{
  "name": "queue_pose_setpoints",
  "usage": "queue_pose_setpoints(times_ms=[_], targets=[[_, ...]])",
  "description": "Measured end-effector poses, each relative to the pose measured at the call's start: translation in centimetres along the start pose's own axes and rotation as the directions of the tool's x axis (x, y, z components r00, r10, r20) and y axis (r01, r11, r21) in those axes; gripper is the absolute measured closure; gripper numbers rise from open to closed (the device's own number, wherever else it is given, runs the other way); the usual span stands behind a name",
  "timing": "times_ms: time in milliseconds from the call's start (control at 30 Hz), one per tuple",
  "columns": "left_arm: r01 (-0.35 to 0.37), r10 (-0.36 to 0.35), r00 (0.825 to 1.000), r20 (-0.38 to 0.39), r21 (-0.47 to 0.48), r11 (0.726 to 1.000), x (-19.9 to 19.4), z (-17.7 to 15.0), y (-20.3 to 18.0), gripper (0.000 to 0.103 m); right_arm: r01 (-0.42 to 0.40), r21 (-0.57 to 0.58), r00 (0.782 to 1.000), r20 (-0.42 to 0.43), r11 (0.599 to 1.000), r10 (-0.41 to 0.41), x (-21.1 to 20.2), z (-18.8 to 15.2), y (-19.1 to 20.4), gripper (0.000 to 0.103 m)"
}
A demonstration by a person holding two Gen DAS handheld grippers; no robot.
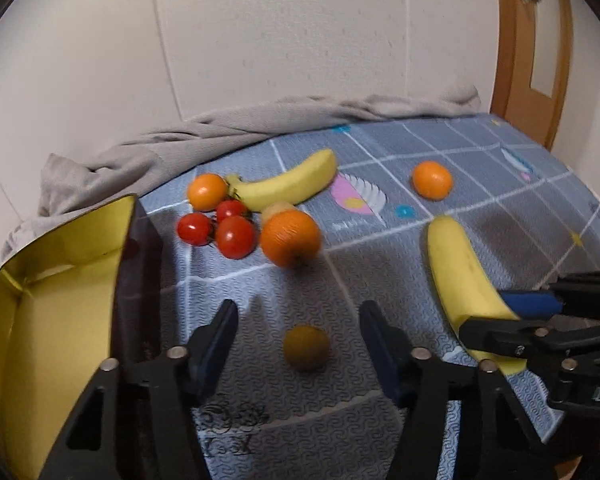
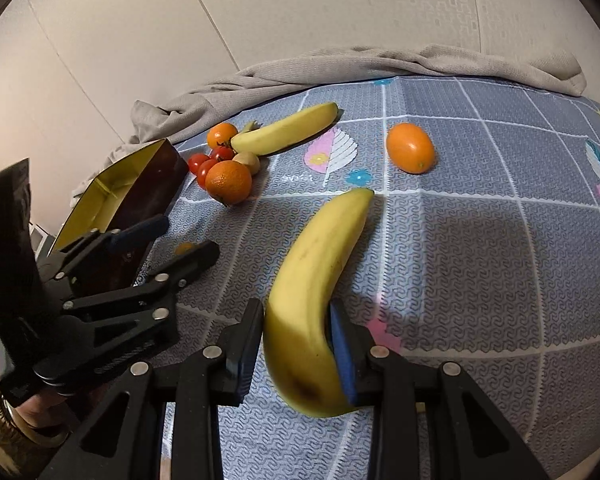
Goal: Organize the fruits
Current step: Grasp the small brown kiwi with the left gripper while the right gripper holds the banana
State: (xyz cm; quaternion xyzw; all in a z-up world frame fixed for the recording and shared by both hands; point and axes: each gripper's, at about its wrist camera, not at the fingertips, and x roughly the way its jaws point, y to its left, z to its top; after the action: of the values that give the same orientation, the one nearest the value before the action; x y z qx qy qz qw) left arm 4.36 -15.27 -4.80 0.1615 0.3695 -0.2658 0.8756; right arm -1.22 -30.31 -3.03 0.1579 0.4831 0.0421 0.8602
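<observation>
My right gripper [image 2: 296,344] is shut on the near end of a yellow banana [image 2: 320,264], which points away over the blue patterned mat; the left wrist view shows the same banana [image 1: 460,272] and right gripper [image 1: 512,320]. With its jaws wide apart, my left gripper [image 1: 300,312] is open, and a small brownish round fruit [image 1: 306,347] lies on the mat between its fingers. Farther back lie a second banana [image 1: 288,184], a large orange [image 1: 290,238], a smaller orange [image 1: 207,191], red tomatoes [image 1: 220,228] and a lone orange [image 1: 432,180].
An open box with a yellow inside [image 1: 60,320] stands at the left, close to my left gripper [image 2: 180,240]. A grey cloth [image 1: 260,120] is bunched along the wall at the back. A wooden door [image 1: 532,40] is at the far right. A hand [image 2: 24,420] holds the left gripper.
</observation>
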Motion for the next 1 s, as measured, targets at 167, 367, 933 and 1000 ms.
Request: queue_pose_setpoints(times_ms=[167, 367, 933, 1000], targets=[[0.001, -0.001, 0.999, -0.033, 0.01, 1.0, 1.0, -0.4, -0.3, 0.061, -0.004, 0.002, 1.0, 0.005, 1.0, 0.004, -0.1, -0.1, -0.1, 0.069], [0.03, -0.029, 1.0, -0.009, 0.038, 0.999, 0.6, -0.9, -1.0, 0.079, -0.005, 0.007, 1.0, 0.016, 1.0, 0.005, -0.4, -0.3, -0.2, 0.069], [0.117, -0.095, 0.979, 0.179, -0.118, 0.986, -5.5, -1.2, 3.0, 0.079, -0.093, 0.005, 0.991, 0.095, 0.996, 0.092, -1.7, 0.2, 0.9, 0.07], [0.12, -0.09, 0.977, 0.193, -0.152, 0.981, -6.1, -1.4, 4.2, 0.079, -0.114, -0.002, 0.988, 0.102, 0.994, 0.113, -1.7, 0.3, 1.5, 0.07]])
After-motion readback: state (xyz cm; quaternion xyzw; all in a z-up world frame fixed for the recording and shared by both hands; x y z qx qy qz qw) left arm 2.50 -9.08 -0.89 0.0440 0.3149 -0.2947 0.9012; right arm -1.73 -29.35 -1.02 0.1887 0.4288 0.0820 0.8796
